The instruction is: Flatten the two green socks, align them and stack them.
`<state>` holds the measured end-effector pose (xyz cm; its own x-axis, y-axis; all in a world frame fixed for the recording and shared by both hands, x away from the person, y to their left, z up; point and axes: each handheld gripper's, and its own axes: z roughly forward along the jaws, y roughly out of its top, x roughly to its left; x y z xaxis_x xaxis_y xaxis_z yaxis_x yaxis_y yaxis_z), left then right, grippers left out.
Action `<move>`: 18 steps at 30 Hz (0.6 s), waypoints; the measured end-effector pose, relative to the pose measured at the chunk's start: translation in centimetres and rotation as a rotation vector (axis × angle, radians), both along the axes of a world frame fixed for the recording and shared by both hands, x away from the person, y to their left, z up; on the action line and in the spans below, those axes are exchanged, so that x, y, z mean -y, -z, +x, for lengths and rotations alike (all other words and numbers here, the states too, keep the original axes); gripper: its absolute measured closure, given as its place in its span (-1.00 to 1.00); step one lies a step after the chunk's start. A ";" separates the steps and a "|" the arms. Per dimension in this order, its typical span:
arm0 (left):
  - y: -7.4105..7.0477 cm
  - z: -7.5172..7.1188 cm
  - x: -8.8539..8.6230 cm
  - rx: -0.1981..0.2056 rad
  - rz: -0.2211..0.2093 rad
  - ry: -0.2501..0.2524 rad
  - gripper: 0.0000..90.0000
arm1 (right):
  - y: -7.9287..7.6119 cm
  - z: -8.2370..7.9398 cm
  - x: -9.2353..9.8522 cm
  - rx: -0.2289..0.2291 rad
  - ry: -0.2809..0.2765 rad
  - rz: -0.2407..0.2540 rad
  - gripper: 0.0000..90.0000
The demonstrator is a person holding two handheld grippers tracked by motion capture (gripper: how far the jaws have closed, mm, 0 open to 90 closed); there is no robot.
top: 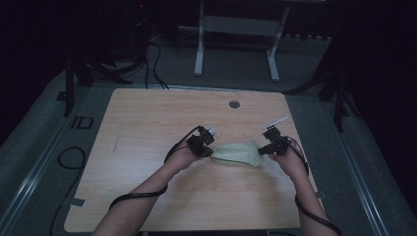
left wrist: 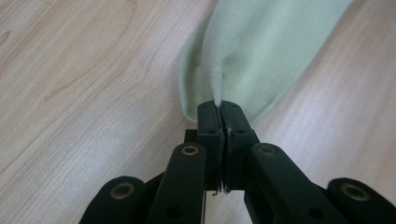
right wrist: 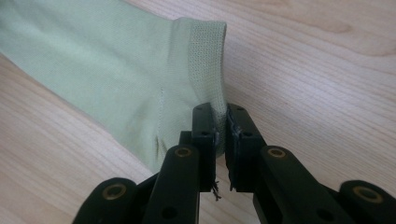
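Two tongs, both mine, clamped on one pale green sock (top: 237, 153). Left gripper (left wrist: 219, 108) pinches a fold at the toe end, jaws tight together on the fabric. Right gripper (right wrist: 222, 116) grips the ribbed cuff (right wrist: 205, 60), jaws closed on its edge. Sock stretches between both tongs, just above the wooden table (top: 147, 118), the foot part sagging near the wood.
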<state>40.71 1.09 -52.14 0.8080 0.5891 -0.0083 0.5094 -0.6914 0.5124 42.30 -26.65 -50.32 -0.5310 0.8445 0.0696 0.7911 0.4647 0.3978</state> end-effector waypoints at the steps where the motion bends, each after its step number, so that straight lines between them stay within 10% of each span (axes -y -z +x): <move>1: 0.1 0.1 0.0 -0.003 0.004 0.003 0.94 | 0.2 0.1 0.0 -0.004 0.006 -0.002 0.84; 8: 0.8 0.6 0.2 -0.031 0.015 0.010 0.92 | 1.4 0.6 -0.2 -0.027 0.008 -0.015 0.79; 18: -0.2 0.1 0.2 -0.019 -0.036 0.012 0.30 | 0.2 0.1 -0.1 0.010 0.000 -0.019 0.22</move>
<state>40.84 0.85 -51.97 0.8147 0.5781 -0.0443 0.5105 -0.6789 0.5277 42.40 -26.50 -50.55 -0.5320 0.8454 0.0483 0.7870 0.4726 0.3965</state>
